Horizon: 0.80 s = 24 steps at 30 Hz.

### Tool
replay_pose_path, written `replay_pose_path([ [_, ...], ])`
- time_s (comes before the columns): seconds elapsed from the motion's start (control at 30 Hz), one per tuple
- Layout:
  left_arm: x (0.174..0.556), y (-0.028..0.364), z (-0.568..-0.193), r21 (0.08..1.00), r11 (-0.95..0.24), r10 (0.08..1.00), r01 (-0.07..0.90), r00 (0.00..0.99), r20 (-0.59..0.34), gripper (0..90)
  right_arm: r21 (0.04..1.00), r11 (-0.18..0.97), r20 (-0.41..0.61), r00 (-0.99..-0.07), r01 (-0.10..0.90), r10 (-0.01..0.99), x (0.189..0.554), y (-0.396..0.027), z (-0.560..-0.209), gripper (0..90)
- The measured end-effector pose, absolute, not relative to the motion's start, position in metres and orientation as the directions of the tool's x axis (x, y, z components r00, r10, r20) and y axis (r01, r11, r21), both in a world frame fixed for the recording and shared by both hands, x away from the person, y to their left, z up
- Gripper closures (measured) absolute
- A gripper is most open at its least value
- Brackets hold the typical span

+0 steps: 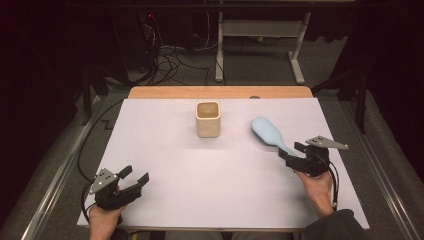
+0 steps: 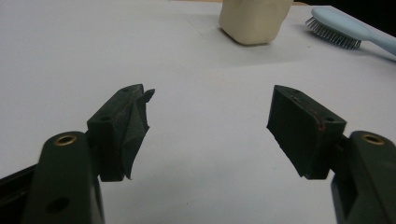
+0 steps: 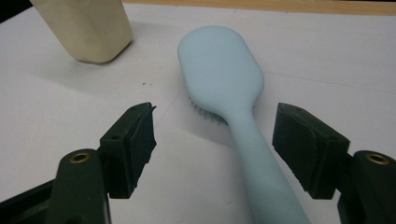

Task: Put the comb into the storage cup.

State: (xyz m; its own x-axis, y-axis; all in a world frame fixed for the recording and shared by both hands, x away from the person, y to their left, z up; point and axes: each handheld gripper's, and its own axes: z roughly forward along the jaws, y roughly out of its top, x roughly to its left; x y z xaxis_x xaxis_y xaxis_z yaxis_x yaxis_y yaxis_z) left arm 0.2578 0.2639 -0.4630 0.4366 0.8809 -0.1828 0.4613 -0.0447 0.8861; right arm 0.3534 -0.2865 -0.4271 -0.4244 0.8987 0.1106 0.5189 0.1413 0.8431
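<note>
A pale blue hairbrush (image 1: 267,132) lies bristles down on the white sheet at the right, its handle pointing toward the person. My right gripper (image 1: 290,150) is open at that handle. In the right gripper view the brush (image 3: 219,65) has its handle running between the two jaws of the gripper (image 3: 214,112), with a gap on each side. A cream square cup (image 1: 207,119) stands upright at the middle back, also visible as the cup (image 3: 86,28). My left gripper (image 1: 136,174) rests open near the front left, nothing between the jaws (image 2: 210,93); the cup (image 2: 254,21) and brush (image 2: 334,28) lie far ahead of it.
The white sheet (image 1: 200,190) covers a wooden table whose far edge (image 1: 220,92) shows at the back. Metal rails run along both sides. Behind the table are a white desk frame (image 1: 260,30) and floor cables (image 1: 170,60).
</note>
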Motion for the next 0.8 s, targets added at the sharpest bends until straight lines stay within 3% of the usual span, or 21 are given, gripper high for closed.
replay_pose_path([
  [0.8,0.257,0.263,-0.462,0.890,-0.051,0.878,0.452,0.445,-0.176,29.2,0.705,0.302,0.041,-0.462,0.642,0.886,0.391,-0.271,-0.410,38.8],
])
